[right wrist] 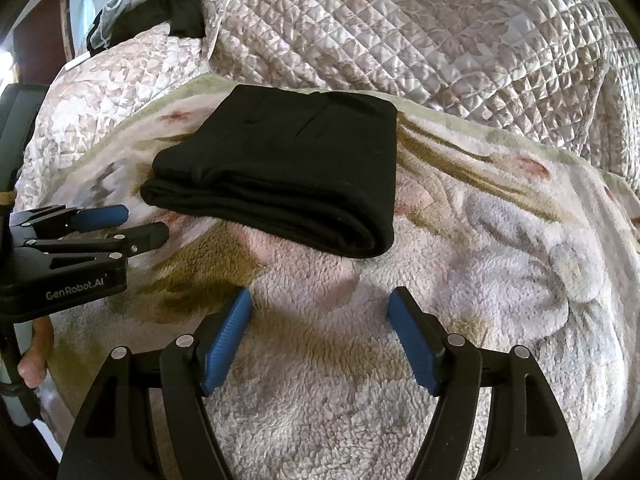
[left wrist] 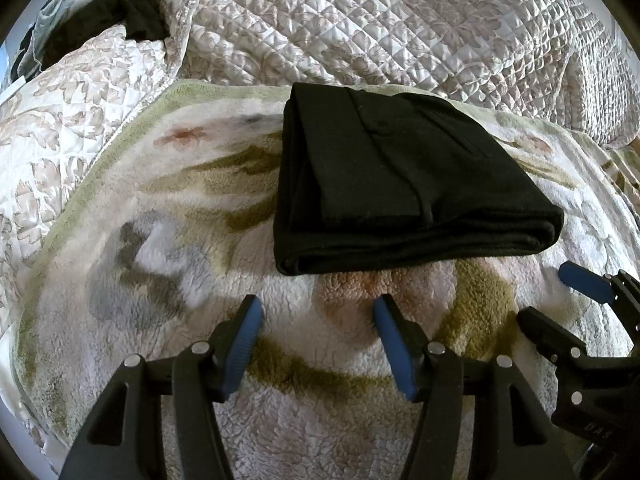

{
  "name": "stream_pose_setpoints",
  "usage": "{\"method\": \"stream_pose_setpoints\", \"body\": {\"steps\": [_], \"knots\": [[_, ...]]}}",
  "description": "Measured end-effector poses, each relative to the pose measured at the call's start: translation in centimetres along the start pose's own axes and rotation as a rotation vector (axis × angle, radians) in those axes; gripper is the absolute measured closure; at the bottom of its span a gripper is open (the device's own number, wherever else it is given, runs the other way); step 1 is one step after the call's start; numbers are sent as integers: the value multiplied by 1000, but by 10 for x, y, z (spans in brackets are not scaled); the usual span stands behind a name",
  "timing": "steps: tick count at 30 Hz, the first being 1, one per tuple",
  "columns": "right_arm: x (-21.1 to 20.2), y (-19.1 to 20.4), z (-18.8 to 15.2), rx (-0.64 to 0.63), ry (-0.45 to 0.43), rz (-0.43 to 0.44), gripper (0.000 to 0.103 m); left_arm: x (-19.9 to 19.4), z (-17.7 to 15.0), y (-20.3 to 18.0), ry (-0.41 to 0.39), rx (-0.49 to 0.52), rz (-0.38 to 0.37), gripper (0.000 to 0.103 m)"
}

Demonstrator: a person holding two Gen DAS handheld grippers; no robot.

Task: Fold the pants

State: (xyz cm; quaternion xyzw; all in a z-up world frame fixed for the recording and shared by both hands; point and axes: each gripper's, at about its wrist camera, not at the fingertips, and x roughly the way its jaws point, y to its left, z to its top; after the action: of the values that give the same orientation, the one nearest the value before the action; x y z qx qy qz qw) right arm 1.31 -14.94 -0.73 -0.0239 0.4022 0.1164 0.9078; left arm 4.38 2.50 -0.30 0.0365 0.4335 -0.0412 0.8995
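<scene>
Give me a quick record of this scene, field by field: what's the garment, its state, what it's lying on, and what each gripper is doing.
garment: black pants
state: folded into a compact stack, lying flat
surface: fleecy floral blanket on a bed
behind: quilted bedspread
left gripper: open, empty, short of the pants
right gripper: open, empty, short of the pants
contact: neither gripper touches the pants

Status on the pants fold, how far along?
Done: black pants lie as a compact layered rectangle on the fleece blanket. In hand: nothing; left tool and right tool are both open, short of the stack. Left: apparently nothing, maybe squaring the edges.
</scene>
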Motion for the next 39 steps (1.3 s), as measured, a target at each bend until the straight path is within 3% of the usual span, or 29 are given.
{"method": "stream_pose_setpoints", "body": {"steps": [39], "knots": [[0, -1, -1, 10, -3, 8, 30, 3, 1, 1, 12, -3, -10, 36]]}}
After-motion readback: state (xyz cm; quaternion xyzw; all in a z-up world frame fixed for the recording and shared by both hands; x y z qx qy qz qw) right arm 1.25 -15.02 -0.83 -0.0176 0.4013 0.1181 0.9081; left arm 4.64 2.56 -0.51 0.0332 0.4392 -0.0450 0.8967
